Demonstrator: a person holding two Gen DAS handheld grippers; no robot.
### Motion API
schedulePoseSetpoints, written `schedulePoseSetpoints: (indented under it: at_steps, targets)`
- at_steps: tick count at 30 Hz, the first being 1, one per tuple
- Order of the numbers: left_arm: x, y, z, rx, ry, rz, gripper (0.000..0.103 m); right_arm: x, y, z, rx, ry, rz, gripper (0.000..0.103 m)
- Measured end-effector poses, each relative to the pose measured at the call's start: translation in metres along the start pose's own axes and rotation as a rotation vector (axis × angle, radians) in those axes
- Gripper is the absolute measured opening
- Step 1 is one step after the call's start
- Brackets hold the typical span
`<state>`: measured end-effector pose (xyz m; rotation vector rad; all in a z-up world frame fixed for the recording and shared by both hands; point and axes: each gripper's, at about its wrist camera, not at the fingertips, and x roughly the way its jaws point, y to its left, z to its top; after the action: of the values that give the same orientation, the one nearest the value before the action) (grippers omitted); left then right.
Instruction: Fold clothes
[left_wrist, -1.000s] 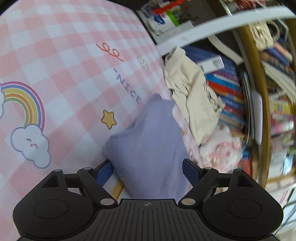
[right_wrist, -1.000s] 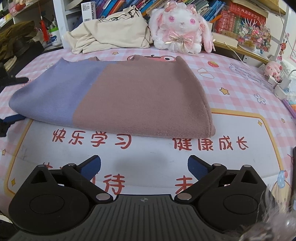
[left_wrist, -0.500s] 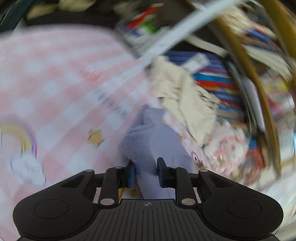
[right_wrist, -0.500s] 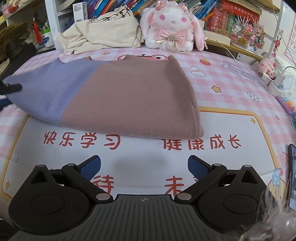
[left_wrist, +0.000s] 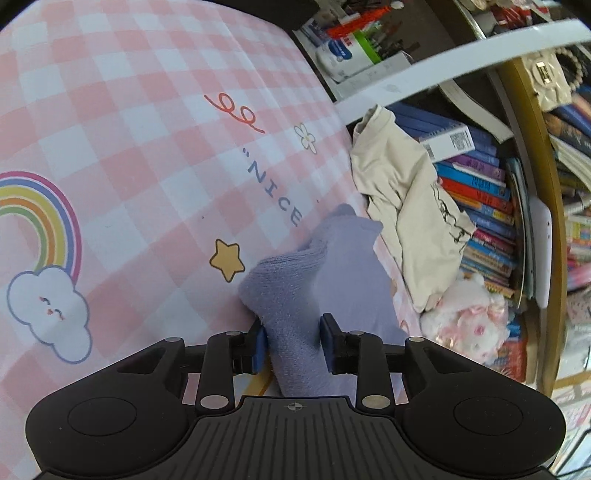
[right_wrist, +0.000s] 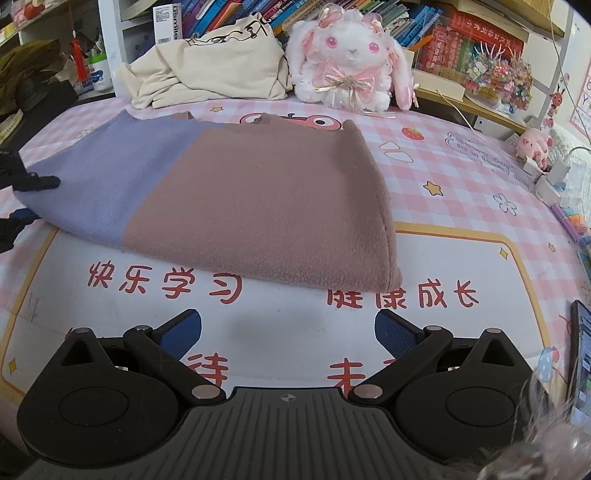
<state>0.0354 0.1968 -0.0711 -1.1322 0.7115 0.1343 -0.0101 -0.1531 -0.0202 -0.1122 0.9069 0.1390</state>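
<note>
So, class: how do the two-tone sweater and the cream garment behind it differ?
The sweater lies flat and folded, purple and brown; the cream garment is crumpled, one colour with a black line print. The left gripper pinches the sweater's purple end; nothing grips the cream garment. Both rest on the pink checked mat.

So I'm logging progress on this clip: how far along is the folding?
Partly done. The purple and brown sweater already lies folded into a flat rectangle on the pink mat. In hand: the left gripper is shut on the sweater's purple end, bunching it up. The right gripper is open and holds nothing. Left: the next fold of the sweater, and the cream garment heaped by the plush rabbit.
</note>
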Motion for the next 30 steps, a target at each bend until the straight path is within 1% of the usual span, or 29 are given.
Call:
schedulePoseSetpoints:
  at_steps: [3,4,5,6,9,11,13,15,19,21,23,25,27,30]
  targets:
    - [0.003,0.002,0.003,-0.021,0.006,-0.009,0.026,-0.001,0.001,0.0,-0.006,-0.003,0.0,0.101]
    - [0.003,0.004,0.004,-0.021,0.01,-0.007,0.023,-0.001,0.001,0.0,-0.005,-0.004,0.0,0.101]
    - [0.004,0.005,0.005,-0.021,0.014,-0.005,0.018,-0.001,0.001,0.0,-0.005,-0.005,0.0,0.101]
    - [0.003,0.006,0.005,-0.021,0.018,-0.004,0.015,-0.001,0.001,0.0,-0.004,-0.006,-0.001,0.101]
    - [-0.003,0.009,0.007,-0.014,0.028,-0.012,0.011,-0.003,0.002,0.001,-0.001,-0.017,0.002,0.101]
    - [-0.014,0.013,0.009,-0.001,0.031,-0.02,0.01,-0.005,0.002,0.002,0.001,-0.027,0.005,0.101]
    - [-0.028,0.022,0.012,0.014,0.022,-0.008,0.01,-0.007,0.001,0.004,0.01,-0.044,0.016,0.101]
    - [-0.046,0.034,0.018,0.025,-0.004,0.012,0.01,-0.008,0.001,0.007,0.026,-0.049,0.028,0.101]
    - [-0.077,0.051,0.03,0.089,-0.06,0.047,0.01,-0.008,0.002,0.014,0.054,-0.06,0.058,0.101]
    - [-0.087,0.058,0.036,0.1,-0.069,0.058,0.011,-0.007,0.002,0.018,0.074,-0.064,0.078,0.101]
    - [-0.09,0.065,0.04,0.078,-0.068,0.052,0.012,-0.005,0.004,0.022,0.09,-0.064,0.105,0.101]
    - [-0.091,0.071,0.043,0.047,-0.062,0.044,0.016,-0.002,0.007,0.025,0.096,-0.066,0.127,0.101]
    - [-0.088,0.076,0.045,0.002,-0.059,0.03,0.024,0.002,0.01,0.028,0.093,-0.065,0.14,0.101]
    - [-0.086,0.08,0.048,-0.051,-0.058,0.004,0.031,0.011,0.013,0.032,0.084,-0.047,0.143,0.101]
